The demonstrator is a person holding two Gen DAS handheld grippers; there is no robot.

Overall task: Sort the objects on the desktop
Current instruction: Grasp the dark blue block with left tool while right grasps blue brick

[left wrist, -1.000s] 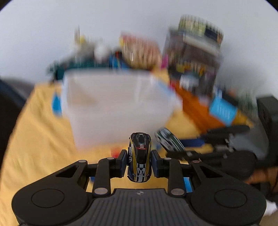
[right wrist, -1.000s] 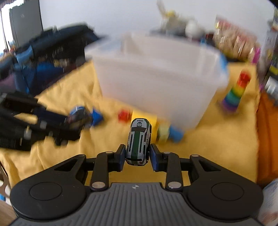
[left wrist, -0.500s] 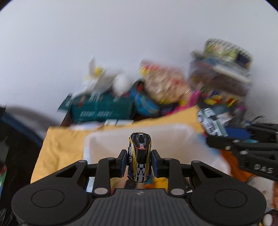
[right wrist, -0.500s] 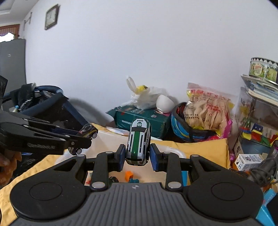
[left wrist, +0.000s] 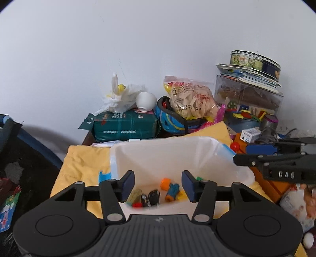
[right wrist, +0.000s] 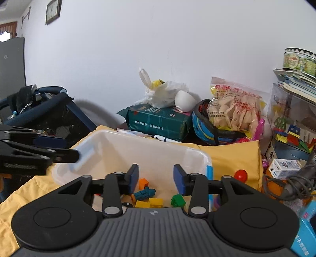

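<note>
Left tool (left wrist: 158, 184) spread wide, nothing in it, over the white plastic bin (left wrist: 227, 156). Right tool (right wrist: 156, 179) also wide & empty, same bin (right wrist: 197, 156). Inside the bin: dark toy car (left wrist: 153, 197), orange/teal peg (left wrist: 171, 192), yellow bricks (right wrist: 149, 202), green brick (right wrist: 178, 200). Right tool's arm (left wrist: 284, 170) reads "DAS". Behind the bin, green pack (left wrist: 126, 126) w/ writing too small to read.

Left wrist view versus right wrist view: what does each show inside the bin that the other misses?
Only left: a dark toy car and an orange wheel. Only right: yellow bricks, a green brick, and a wall clock. Both show the white bin, the teal-and-orange piece, and both tools open.
</note>
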